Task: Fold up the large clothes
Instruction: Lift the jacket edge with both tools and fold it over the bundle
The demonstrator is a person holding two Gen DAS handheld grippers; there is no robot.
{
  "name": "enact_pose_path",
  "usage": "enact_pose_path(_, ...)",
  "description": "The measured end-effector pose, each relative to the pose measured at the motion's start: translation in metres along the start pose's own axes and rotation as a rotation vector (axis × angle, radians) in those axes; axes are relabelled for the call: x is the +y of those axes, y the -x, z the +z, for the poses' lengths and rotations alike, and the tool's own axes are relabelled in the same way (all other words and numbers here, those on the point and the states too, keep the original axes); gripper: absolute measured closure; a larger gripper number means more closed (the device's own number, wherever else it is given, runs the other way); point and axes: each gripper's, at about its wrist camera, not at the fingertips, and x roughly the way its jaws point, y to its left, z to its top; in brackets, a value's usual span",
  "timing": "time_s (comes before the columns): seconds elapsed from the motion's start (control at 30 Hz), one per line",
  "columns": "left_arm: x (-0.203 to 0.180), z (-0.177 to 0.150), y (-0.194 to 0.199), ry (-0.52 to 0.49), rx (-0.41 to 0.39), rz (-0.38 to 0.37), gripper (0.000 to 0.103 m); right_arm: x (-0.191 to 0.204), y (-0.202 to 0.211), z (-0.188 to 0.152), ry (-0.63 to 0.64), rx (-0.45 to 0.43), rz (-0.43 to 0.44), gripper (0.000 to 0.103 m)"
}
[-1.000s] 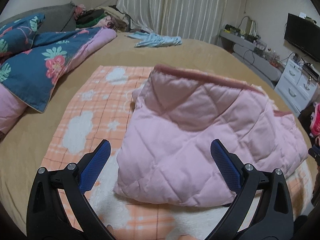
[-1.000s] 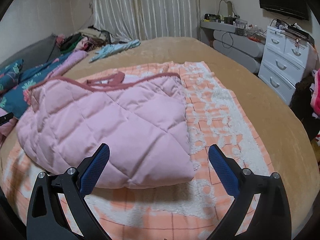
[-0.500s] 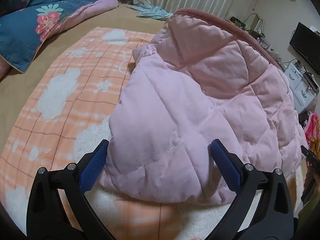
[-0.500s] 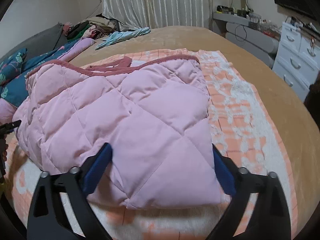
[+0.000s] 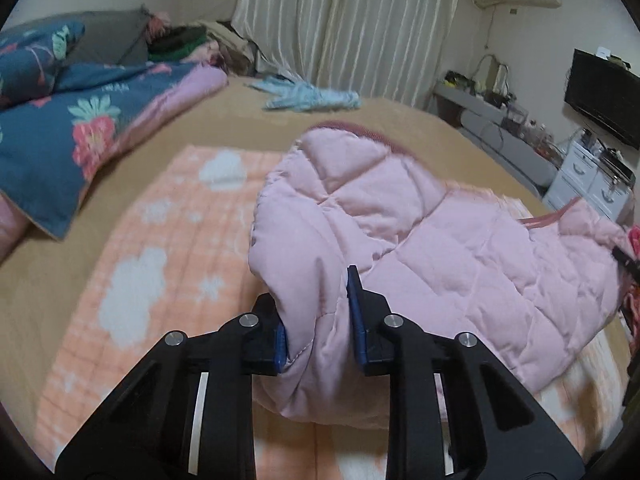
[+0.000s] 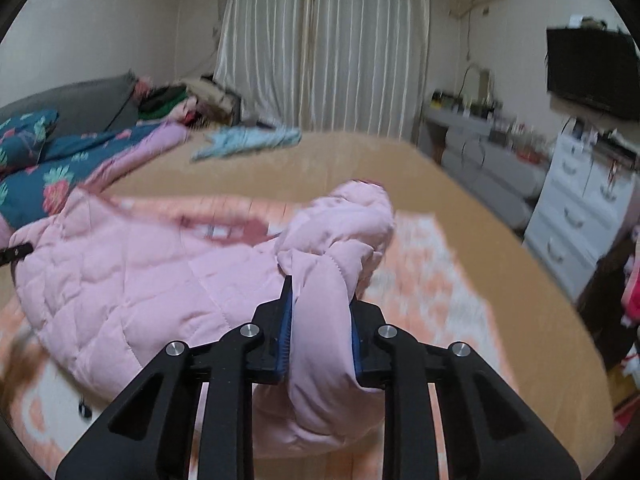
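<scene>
In the left wrist view, the left gripper [image 5: 318,320] is closing on a thick bunch of the pink quilted jacket [image 5: 440,248]. Its blue pads [image 5: 353,304] press into the padding from both sides, so the jaws stand narrow with the fabric squeezed between them. The jacket lies on an orange blanket with white clouds [image 5: 160,248], which is spread over the tan bed cover [image 5: 32,280]. The gripped end of the jacket rises up from the blanket, and the rest spreads away to the right, where a darker pink trim [image 5: 548,218] shows. At the right edge a small black part touches the far end of the jacket; I cannot tell clearly what it is. On the left lies a blue flowered quilt [image 5: 60,140], and farther back a light blue cloth [image 5: 308,96] lies near the curtains [image 5: 352,24].

In the right wrist view, the right gripper [image 6: 320,328] is also closing on the pink quilted jacket [image 6: 132,276]. A rolled fold of the fabric sits between the blue pads [image 6: 285,332], and both press on it. The jacket stretches from this gripper to the left, above the orange blanket [image 6: 424,280]. The picture is blurred. A white chest of drawers [image 6: 580,216] stands at the right beside the bed.
</scene>
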Motion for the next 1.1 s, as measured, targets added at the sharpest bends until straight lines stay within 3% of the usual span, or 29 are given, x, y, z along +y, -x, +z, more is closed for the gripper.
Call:
enact_pose_path(0.13, 0.001, 0.015, -0.015, 0.009, -0.006, 0.036, 0.086, 0.001, -0.027, 0.019, 0.021, -0.004, -0.033, 0.082)
enact_pose_path(0.3, 0.006, 0.017, -0.038, 0.023, 0.020, 0.063, 0.086, -0.003, -0.067, 0.020, 0.019, 0.042, -0.073, 0.083)
enact_pose_path(0.83, 0.006, 0.014, -0.092, 0.003, 0.084, 0.119, 0.085, -0.011, -0.135, -0.016, 0.005, 0.197, -0.129, 0.082)
enact_pose_path(1.1, 0.005, 0.011, -0.108, -0.018, 0.113, 0.143, 0.082, -0.016, -0.149, -0.044, -0.016, 0.238, -0.131, 0.079)
